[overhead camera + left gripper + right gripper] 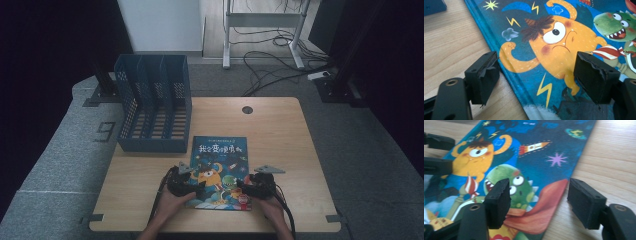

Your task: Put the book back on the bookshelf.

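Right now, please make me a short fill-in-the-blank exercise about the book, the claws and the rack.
1. The book lies flat on the ____.
2. The blue rack stands ____ the book, farther from the person.
3. Both the left claw and the right claw have their jaws ____.
4. The big orange monster on the cover has ____ eye.

Missing words: table; behind; open; one
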The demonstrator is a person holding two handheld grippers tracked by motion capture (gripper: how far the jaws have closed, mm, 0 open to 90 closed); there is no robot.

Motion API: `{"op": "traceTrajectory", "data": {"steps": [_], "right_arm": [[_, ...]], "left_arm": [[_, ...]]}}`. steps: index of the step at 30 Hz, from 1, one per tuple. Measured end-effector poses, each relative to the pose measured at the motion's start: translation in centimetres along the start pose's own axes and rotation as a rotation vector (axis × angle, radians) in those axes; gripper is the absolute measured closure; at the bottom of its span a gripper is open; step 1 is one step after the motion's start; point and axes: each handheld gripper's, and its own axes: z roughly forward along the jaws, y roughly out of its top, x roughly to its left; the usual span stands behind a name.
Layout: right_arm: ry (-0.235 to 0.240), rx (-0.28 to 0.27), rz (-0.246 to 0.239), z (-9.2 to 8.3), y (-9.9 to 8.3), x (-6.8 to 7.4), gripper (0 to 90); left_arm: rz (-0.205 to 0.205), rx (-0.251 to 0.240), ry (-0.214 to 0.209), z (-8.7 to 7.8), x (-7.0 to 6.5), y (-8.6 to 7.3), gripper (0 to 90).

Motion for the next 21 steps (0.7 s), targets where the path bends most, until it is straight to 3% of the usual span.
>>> {"op": "traceTrajectory", "data": {"steps": [3, 7, 14, 21], "right_arm": [[-0.014, 0.005, -0.014, 0.0, 0.0, 0.2, 35.4], [-0.008, 0.0, 0.005, -0.4, 0.0, 0.1, 40.6], [-0.045, 0.016, -0.027, -0.8, -0.4, 0.7, 42.7], [-0.029, 0.032, -0.017, -2.3, -1.7, 1.3, 43.6]], "left_arm": [[0.0, -0.004, 0.005, 0.0, -0.1, -0.1, 20.0], [-0.008, -0.01, 0.016, 0.0, -0.3, -0.2, 20.8], [0.001, 0.002, 0.004, -0.4, -0.7, -0.5, 21.1], [0.017, -0.002, -0.024, -1.3, -1.4, -1.7, 23.0]]}}
